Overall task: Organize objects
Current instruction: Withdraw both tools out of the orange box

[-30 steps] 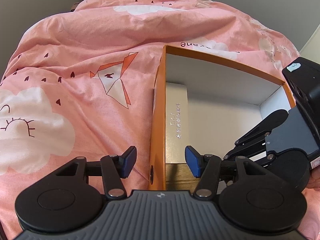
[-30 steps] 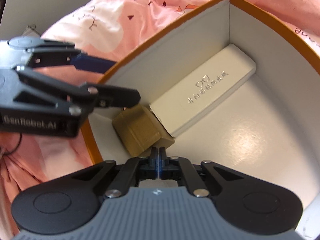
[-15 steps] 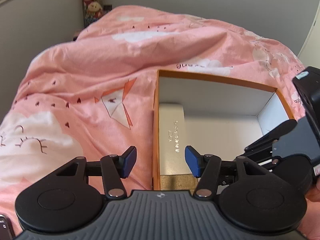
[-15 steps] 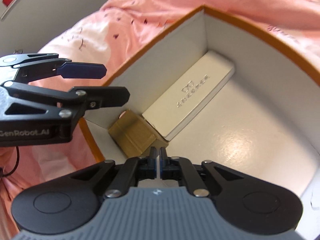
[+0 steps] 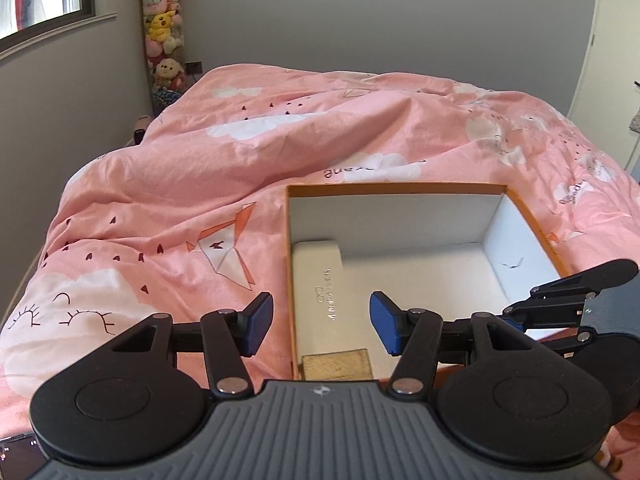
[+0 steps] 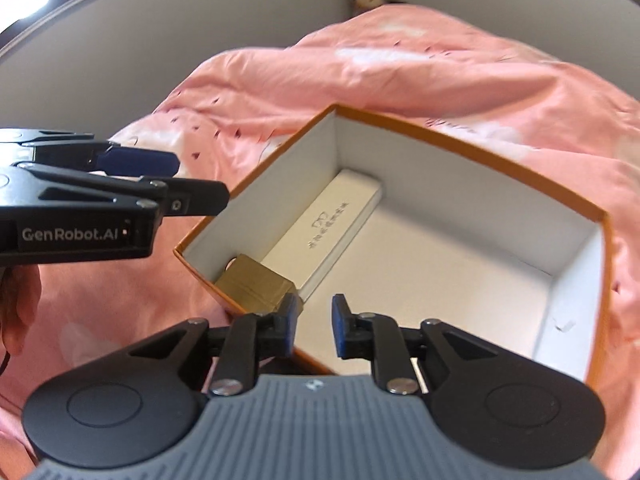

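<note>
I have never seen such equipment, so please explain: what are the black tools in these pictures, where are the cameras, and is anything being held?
A person holds two hand tools, each with a camera looking along its two fingers. The left gripper is open and empty. The right gripper has just been opening, with nothing between its fingers. Both hang over an orange box on a pink blanket. Inside the box lie a white case and a small gold box, in one corner.

Both wrist views look steeply down (close) into the orange box.
</note>
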`<state>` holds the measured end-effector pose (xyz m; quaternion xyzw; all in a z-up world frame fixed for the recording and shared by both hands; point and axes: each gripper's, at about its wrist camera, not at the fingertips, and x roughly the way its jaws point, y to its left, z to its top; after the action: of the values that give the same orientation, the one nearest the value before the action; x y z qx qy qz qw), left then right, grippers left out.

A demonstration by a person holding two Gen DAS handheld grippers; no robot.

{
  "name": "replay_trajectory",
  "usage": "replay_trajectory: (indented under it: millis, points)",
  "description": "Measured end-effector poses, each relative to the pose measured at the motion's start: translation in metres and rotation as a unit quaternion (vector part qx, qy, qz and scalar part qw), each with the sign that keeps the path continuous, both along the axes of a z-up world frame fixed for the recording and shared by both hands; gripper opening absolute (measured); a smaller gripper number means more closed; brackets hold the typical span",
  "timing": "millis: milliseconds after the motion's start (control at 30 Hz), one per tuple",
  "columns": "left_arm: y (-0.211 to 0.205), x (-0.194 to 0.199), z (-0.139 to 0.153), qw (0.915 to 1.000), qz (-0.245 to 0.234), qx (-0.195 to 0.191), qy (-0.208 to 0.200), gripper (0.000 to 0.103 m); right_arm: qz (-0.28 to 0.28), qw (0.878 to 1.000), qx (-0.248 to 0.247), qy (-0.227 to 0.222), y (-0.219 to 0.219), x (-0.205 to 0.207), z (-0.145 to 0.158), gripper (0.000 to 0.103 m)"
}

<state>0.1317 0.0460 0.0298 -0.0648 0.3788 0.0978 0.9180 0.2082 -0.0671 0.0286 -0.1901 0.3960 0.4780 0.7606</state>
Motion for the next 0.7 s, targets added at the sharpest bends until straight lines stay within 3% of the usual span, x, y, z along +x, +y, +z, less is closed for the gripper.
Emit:
replay_trajectory:
  millis: [167,300,500,700]
  points:
    - [-0.007,-0.012,0.001,0.9987,-0.032,-0.032,0.022,0.066,-0.046,0.999,0.028,0.006,-0.021,-0.017,0.004,0.029]
    - [-0.011,-0.023,-0.006,0.9954,-0.057,-0.055,0.053,0.061,-0.074,0.997,0.034,-0.004,-0.036,-0.033,0.007,0.029]
    - [-0.017,-0.039,-0.026,0.9894,-0.075,-0.076,0.099,0.055,-0.104,0.994,0.017,0.009,-0.052,-0.051,0.003,0.031]
    - [-0.014,-0.043,-0.057,0.9784,-0.081,-0.128,0.141,0.052,-0.105,0.994,-0.023,0.016,-0.06,-0.067,-0.015,0.031]
